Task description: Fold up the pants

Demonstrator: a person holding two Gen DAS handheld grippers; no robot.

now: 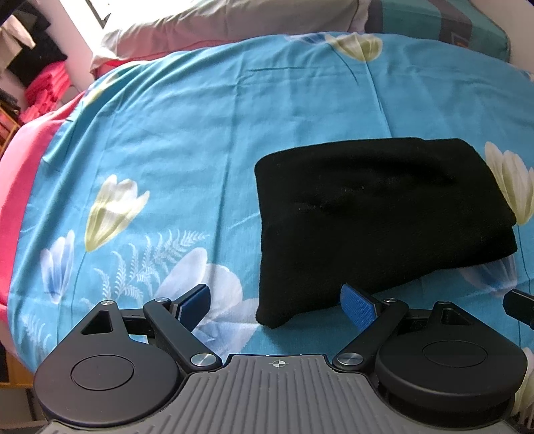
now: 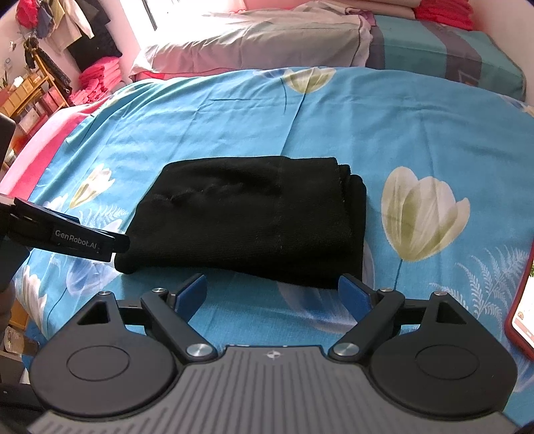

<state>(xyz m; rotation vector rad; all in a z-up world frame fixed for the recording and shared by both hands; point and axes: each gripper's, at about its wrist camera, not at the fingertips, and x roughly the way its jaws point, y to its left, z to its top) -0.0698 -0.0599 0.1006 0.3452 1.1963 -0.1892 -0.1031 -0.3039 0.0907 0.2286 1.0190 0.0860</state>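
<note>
Left wrist view, nearest: the left gripper (image 1: 277,305) with its blue-padded fingers (image 1: 357,308) spread wide and holding nothing; the near left corner of the pants (image 1: 377,217) lies between and just beyond the fingertips, not touched. At the right edge of this view, a dark tip of the right gripper (image 1: 519,305) shows.

Right wrist view, nearest: the right gripper (image 2: 272,295), fingers (image 2: 192,293) likewise spread wide and empty, poised just short of the near edge of the pants (image 2: 253,213). At the left, the left gripper (image 2: 76,238) is seen from the side, its tip next to the left corner of the garment; contact cannot be judged. At the right edge, a phone in a red case (image 2: 522,313) lies on the bed.

Middle distance: the black pants lie folded into a compact, layered rectangle, flat on the bed sheet (image 2: 233,110), which is blue with white and yellow tulip prints. The stacked fold edges show at the garment's right side.

Far: a pale pillow (image 2: 253,43) and a teal striped pillow (image 2: 444,50) at the head of the bed; beyond the left side, stacked pink cloth (image 2: 96,81), a wooden shelf (image 2: 30,96) and hanging clothes (image 2: 73,23).
</note>
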